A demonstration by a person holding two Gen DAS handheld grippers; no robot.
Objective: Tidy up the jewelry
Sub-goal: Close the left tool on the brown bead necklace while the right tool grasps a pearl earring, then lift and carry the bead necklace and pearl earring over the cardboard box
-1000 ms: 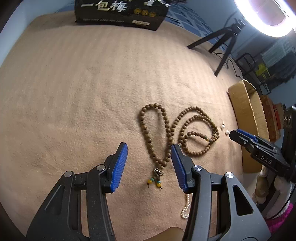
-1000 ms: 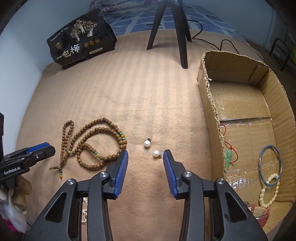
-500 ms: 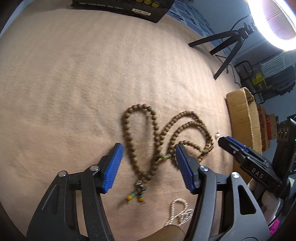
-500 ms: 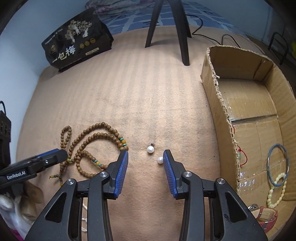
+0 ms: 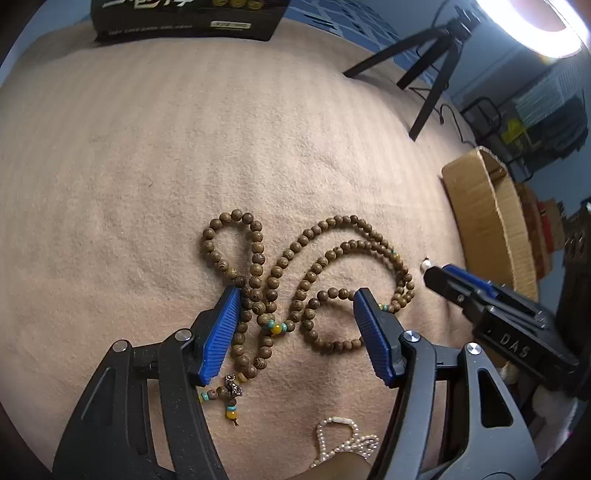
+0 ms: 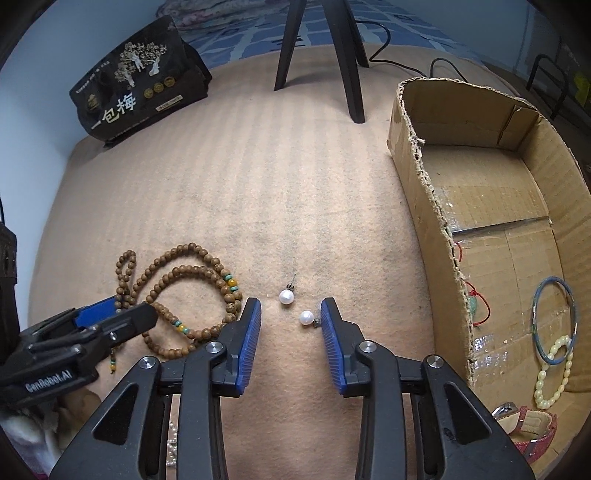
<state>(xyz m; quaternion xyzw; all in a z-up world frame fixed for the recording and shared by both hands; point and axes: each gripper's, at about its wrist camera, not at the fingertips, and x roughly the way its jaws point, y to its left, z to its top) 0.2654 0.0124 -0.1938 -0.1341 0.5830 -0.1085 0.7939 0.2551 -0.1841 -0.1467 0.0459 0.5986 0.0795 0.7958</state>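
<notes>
L grip point(image 5: 295, 328) moved fwd, now straddling wood bead strand point(image 5: 314, 280), wide open, empty | R grip point(image 6: 290, 328) half-open (empty), I count 2 pearls point(image 6: 286, 296) just ahead

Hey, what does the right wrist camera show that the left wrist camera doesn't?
Only the right wrist view looks inside the cardboard box: a blue bangle, a pale bead bracelet, a pink watch and red cord. It also shows both pearl earrings.

Only the left wrist view shows the ring light and the wooden strand's tassel end.

Both show the wooden bead necklace, the tan blanket, the black snack bag, and both grippers, left gripper and right gripper, open.
</notes>
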